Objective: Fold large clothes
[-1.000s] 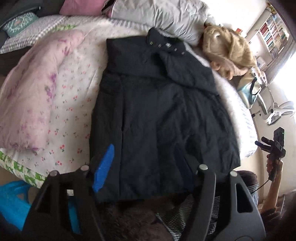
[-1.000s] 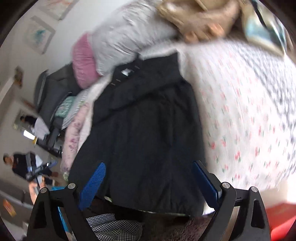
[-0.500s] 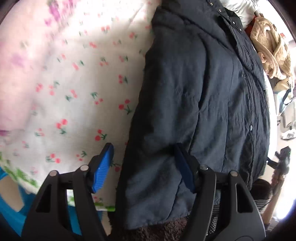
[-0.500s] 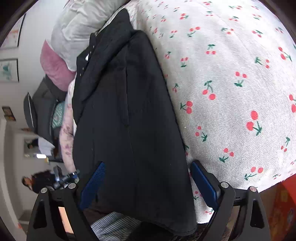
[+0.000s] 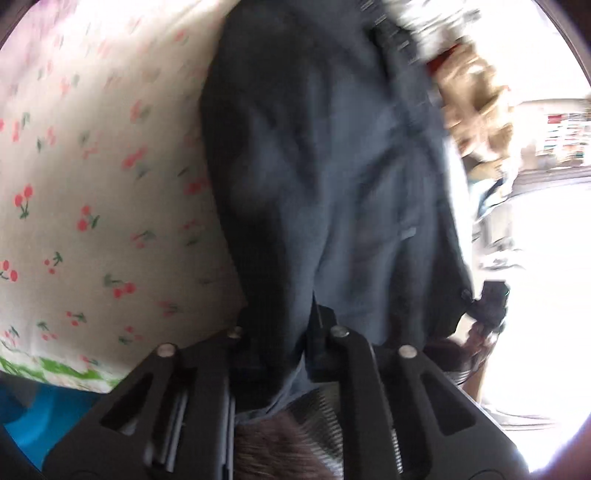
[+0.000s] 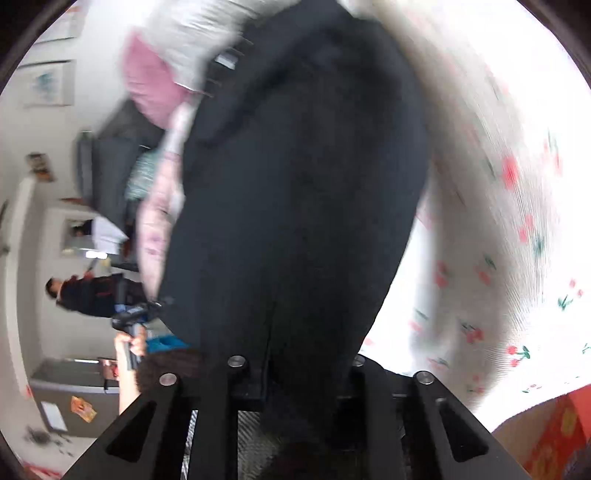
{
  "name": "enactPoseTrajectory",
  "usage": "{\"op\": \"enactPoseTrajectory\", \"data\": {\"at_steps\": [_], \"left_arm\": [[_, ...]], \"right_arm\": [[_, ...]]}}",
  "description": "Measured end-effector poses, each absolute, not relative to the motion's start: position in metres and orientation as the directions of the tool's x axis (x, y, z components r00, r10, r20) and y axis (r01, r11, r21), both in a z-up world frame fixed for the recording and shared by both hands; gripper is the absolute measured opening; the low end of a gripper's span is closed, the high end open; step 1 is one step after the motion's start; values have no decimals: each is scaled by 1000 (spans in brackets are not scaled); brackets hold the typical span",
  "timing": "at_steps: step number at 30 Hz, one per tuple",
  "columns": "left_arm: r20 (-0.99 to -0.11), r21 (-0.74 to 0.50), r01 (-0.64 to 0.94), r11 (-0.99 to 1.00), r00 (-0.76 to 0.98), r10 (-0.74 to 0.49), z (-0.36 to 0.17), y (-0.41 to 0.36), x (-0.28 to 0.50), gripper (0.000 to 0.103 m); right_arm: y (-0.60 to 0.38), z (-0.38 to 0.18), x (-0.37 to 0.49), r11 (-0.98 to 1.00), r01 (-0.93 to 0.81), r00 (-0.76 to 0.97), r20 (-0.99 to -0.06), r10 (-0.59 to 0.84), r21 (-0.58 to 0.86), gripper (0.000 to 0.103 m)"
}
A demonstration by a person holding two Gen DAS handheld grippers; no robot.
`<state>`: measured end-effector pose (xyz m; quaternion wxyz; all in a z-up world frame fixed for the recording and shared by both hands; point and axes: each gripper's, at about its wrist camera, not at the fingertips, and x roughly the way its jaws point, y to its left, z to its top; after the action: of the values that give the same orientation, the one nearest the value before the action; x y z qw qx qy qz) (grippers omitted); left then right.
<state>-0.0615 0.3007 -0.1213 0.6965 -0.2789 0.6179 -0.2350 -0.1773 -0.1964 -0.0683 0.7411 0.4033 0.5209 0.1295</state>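
Observation:
A dark navy padded jacket (image 5: pixel 332 166) lies lengthwise on a bed with a cherry-print sheet (image 5: pixel 92 184), its collar at the far end. My left gripper (image 5: pixel 280 332) is at the near hem on the left side; its jaws are closing and the fabric is bunched tight between them. In the right wrist view the same jacket (image 6: pixel 295 184) looks black. My right gripper (image 6: pixel 303 365) is at the near hem on the right side; its jaws are closing too, and they pinch a fold of the cloth. Both views are blurred by motion.
A tan plush toy (image 5: pixel 476 99) lies beyond the jacket's right edge. A pink pillow (image 6: pixel 147 85) and a grey one (image 6: pixel 192 33) sit by the collar. A person (image 6: pixel 85 295) stands across the room. Something blue (image 5: pixel 37 424) lies below the bed's edge, and a red box (image 6: pixel 554 435) at the right.
Both grippers sank from above the bed to the jacket's near hem. Their blue pads stood wide apart; now both pairs of jaws have drawn together with hem fabric between them.

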Motion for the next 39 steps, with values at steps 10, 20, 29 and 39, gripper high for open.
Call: {"op": "enactPoseTrajectory", "data": {"at_steps": [10, 20, 29, 39], "left_arm": [[-461, -738, 323, 592, 399, -793, 46, 279, -119, 10], [-264, -671, 506, 542, 520, -813, 151, 312, -181, 10], [-465, -666, 138, 733, 692, -553, 72, 321, -48, 11], [-662, -511, -98, 854, 678, -319, -44, 263, 84, 14]], "right_arm": [[-177, 77, -194, 567, -124, 747, -299, 594, 814, 14], [-151, 201, -281, 678, -288, 834, -170, 524, 677, 10], [-199, 142, -220, 672, 29, 892, -322, 317, 740, 10], [-267, 14, -89, 527, 293, 883, -438, 171, 798, 14]]}}
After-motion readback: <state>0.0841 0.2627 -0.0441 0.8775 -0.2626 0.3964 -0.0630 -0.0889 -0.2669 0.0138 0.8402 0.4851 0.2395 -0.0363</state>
